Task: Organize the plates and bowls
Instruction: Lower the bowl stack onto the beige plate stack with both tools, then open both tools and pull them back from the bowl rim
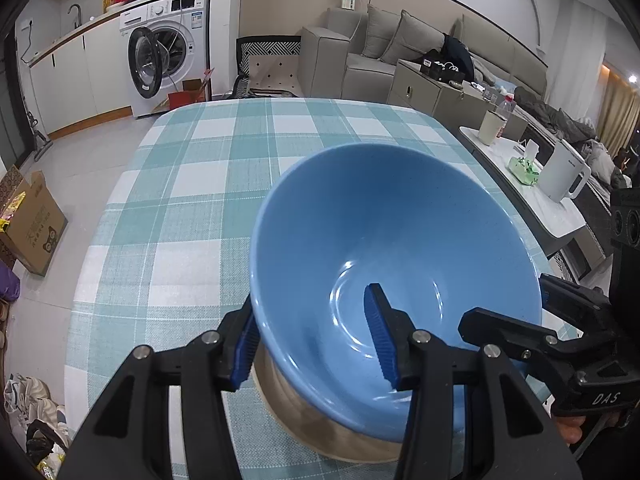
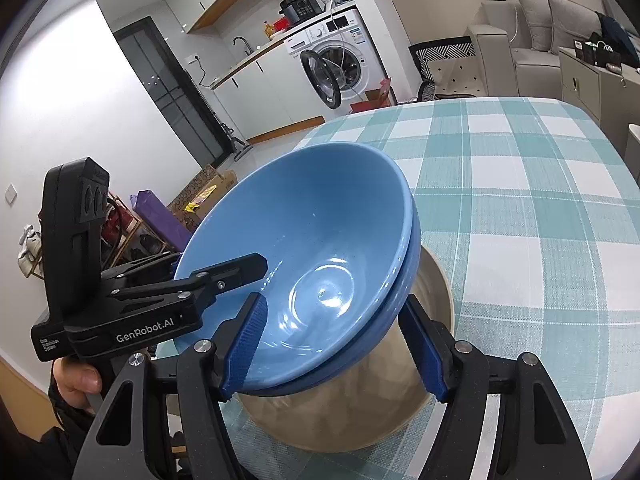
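Observation:
A stack of two blue bowls is tilted over a beige bowl that stands on the checked tablecloth. My left gripper is shut on the blue stack's wall, one finger inside and one outside. My right gripper is shut on the opposite side of the stack, its left finger inside and its right finger under the outer rim. Most of the beige bowl is hidden beneath the blue ones.
The checked cloth stretches bare beyond the bowls to the table's far edge. A white side table on the right bears a kettle and a mug. A cardboard box lies on the floor to the left.

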A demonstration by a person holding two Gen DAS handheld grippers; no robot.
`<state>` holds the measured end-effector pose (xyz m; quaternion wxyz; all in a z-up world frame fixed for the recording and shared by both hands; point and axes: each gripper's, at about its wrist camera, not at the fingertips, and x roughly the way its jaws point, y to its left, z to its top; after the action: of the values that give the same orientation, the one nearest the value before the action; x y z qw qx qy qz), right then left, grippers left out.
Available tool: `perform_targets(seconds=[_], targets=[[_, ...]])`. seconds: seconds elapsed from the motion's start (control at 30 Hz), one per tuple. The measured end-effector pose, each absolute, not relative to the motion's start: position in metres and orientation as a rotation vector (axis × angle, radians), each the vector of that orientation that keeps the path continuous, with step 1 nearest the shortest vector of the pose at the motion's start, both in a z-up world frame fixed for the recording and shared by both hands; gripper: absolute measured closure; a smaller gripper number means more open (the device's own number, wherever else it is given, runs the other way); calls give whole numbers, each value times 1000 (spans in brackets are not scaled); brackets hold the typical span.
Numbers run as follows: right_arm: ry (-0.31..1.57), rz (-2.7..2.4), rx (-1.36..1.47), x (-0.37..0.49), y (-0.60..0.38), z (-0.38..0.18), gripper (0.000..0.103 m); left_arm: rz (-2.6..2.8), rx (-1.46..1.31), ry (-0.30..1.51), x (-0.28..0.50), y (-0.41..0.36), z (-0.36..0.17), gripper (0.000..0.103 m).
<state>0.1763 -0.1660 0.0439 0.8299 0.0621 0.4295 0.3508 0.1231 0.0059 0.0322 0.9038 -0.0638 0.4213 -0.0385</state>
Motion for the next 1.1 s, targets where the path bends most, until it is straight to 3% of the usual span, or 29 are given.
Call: perform_targets(seconds=[0.63,0.77,0.87,0.93,1.0,1.1], targets=[[899,739,119,174,-165,44,33,-82,-124,857,123,5,30,51],[889,746,105,174,-166,45,26,-83,-121,847,122,7,30,47],[866,725,70,174,-166,45,16,-71,-118,839,119,10,30,35],[860,719,63,174,-167,46,16,-64,-120,826,116,14,30,33],[857,719,60,174,-168,46,15,-51,-122,814,112,19,31,21],[842,706,45,173,-169,47,13,-43,-113,777,104,24,35,15]])
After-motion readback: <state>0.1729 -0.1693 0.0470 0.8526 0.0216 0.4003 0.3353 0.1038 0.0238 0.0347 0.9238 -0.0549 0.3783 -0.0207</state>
